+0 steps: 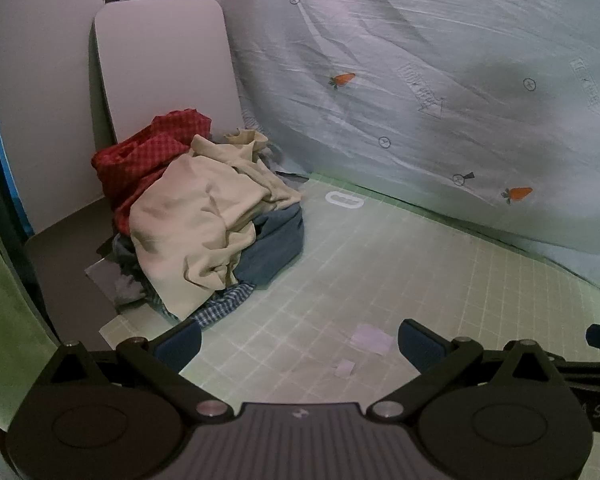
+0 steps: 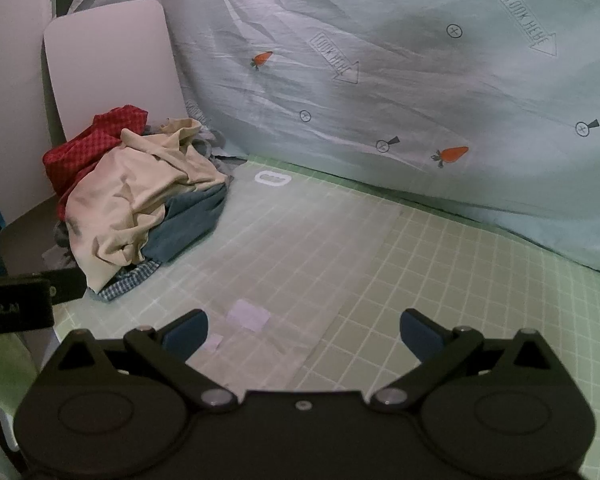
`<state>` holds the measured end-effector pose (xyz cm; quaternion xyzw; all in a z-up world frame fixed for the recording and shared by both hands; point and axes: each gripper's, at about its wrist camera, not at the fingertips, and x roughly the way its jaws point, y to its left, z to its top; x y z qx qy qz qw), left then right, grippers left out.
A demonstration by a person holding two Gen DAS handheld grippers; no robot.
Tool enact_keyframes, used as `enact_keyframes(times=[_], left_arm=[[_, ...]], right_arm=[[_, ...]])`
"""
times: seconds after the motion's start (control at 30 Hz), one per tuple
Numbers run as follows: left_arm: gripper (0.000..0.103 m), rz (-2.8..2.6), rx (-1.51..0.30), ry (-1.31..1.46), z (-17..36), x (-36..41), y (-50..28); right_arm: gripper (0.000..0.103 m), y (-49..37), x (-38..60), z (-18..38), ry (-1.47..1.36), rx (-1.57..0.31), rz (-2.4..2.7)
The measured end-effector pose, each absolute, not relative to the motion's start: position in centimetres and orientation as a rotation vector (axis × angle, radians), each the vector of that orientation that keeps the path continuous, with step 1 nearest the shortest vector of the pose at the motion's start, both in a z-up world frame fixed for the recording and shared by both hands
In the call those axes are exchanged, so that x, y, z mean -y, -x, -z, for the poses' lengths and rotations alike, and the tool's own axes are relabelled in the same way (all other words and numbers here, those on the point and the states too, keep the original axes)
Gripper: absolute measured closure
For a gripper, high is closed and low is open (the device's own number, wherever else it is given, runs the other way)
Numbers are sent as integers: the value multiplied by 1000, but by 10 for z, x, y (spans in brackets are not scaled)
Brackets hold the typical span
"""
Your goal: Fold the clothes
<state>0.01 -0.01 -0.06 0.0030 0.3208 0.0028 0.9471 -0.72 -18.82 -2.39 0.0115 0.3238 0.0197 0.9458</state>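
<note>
A heap of crumpled clothes (image 1: 196,216) lies at the back left of the green grid mat (image 1: 380,280). A beige garment (image 1: 196,224) drapes over the top, with a red checked one (image 1: 148,148) behind, a blue one (image 1: 276,240) on its right and a blue-and-white checked one (image 1: 224,304) at the front. The same heap (image 2: 140,200) shows in the right wrist view. My left gripper (image 1: 300,344) hovers low over the mat, in front and to the right of the heap, open and empty. My right gripper (image 2: 304,334) is open too, with nothing between its fingers.
A pale sheet (image 1: 440,100) printed with carrots hangs behind the mat. A white board (image 1: 164,64) leans upright behind the heap. Two small pale patches (image 2: 250,316) lie on the mat near the grippers. Part of the left gripper's body (image 2: 16,304) shows at the left edge.
</note>
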Motion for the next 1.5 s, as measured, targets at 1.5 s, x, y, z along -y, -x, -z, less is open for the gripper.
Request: enact_keyframes(times=[1.5], left_arm=[[0, 9, -677, -6, 6, 7, -5]], right_arm=[[0, 2, 191, 27, -35, -676, -38]])
